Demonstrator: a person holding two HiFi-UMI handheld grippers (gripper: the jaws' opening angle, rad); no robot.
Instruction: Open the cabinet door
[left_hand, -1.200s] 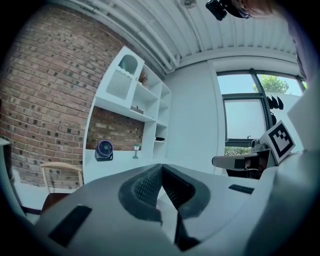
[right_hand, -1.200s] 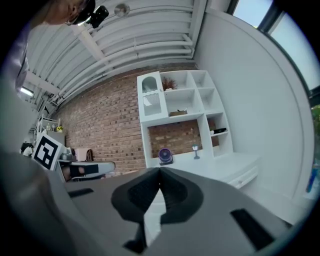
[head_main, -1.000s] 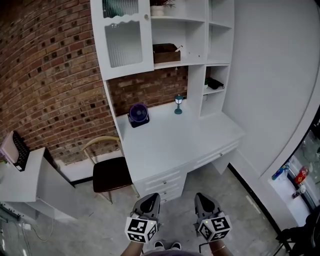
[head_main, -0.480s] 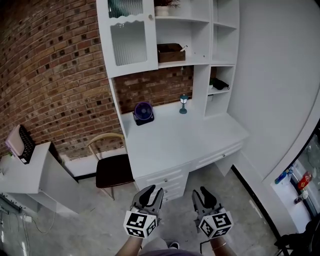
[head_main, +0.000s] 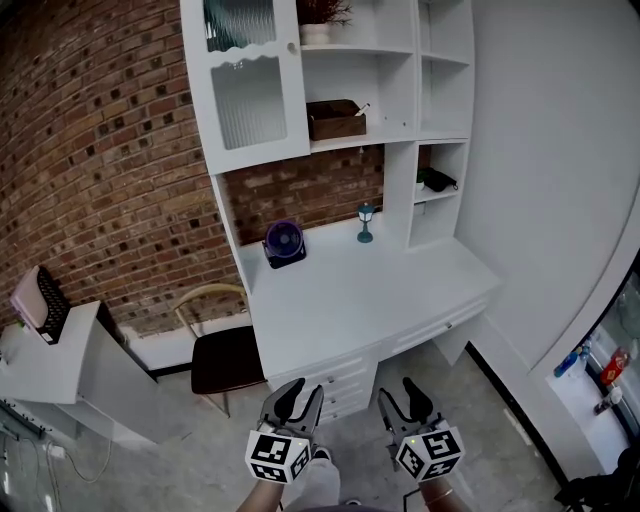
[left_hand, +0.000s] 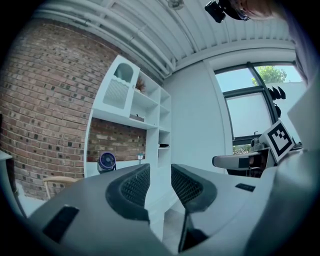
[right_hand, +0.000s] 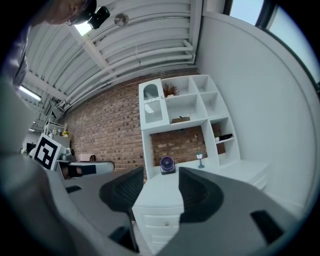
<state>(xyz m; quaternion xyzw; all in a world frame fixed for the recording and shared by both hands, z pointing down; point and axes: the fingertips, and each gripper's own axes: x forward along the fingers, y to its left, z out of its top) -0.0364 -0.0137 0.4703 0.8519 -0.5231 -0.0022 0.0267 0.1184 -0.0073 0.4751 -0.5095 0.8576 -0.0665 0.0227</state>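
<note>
The cabinet door (head_main: 245, 85) is a white door with ribbed glass at the upper left of the shelf unit, and it is closed. Its small knob (head_main: 292, 47) sits near the right edge. The door also shows far off in the left gripper view (left_hand: 117, 92) and the right gripper view (right_hand: 152, 107). My left gripper (head_main: 298, 398) and right gripper (head_main: 402, 398) hang side by side low in the head view, well short of the desk and far below the door. Both point level toward the unit. Their jaws have just been opening, with nothing between them (left_hand: 160, 182) (right_hand: 160, 187).
A white desk (head_main: 350, 290) with drawers (head_main: 335, 380) stands under the shelves and carries a purple fan (head_main: 284, 243) and a small lamp (head_main: 366, 222). A chair (head_main: 222, 355) is tucked at the desk's left. A white side table (head_main: 60, 360) stands at far left by the brick wall.
Both grippers' jaws have gone from shut to open. Both hands have edged a little toward the desk, and the head view has shifted slightly.
</note>
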